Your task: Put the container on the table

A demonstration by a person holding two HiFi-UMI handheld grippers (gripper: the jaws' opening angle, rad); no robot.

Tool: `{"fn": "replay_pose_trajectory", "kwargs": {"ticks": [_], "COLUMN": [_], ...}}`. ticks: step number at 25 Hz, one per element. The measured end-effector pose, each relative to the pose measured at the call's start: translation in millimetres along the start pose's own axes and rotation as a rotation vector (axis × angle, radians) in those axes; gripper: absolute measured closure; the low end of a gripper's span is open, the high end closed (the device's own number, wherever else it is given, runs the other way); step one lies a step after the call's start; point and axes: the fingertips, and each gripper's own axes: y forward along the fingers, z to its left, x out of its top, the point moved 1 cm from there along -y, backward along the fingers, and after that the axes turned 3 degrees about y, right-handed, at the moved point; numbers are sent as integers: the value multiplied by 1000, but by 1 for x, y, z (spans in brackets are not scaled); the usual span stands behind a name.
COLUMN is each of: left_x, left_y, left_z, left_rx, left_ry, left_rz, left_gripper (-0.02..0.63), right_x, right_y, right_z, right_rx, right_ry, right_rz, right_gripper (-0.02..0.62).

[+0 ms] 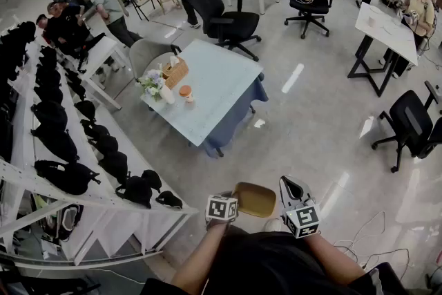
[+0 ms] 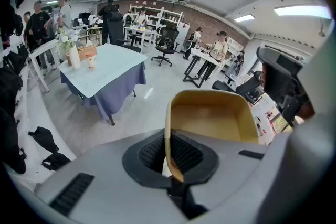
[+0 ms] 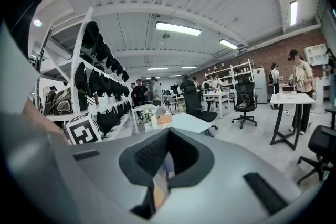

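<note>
Your left gripper pinches one thin wall of the tan, round-cornered paper container, held low in front of you. Your right gripper is just beside it, jaws slightly parted and empty. Glossy open floor runs to the blue-skirted table, well apart. A bag rack lines your left.

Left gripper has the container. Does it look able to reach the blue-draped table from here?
Probably not from here. The left gripper is shut on the container's wall close to the person's body, and the table stands well off across bare floor. Nothing blocks the way, so walking closer should do it.
</note>
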Motion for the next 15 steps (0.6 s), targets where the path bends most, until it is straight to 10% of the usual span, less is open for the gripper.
{"fn": "replay_pose_trajectory", "kwargs": {"ticks": [15], "left_x": [21], "left_y": [1], "left_z": [-21], "left_rx": [15], "left_ry": [3], "left_rz": [-6], "left_gripper": [598], "right_x": [-6], "right_y": [-18], "right_z": [-21], "right_rx": [17], "right_ry": [52], "right_rz": [-30], "right_gripper": [597]}}
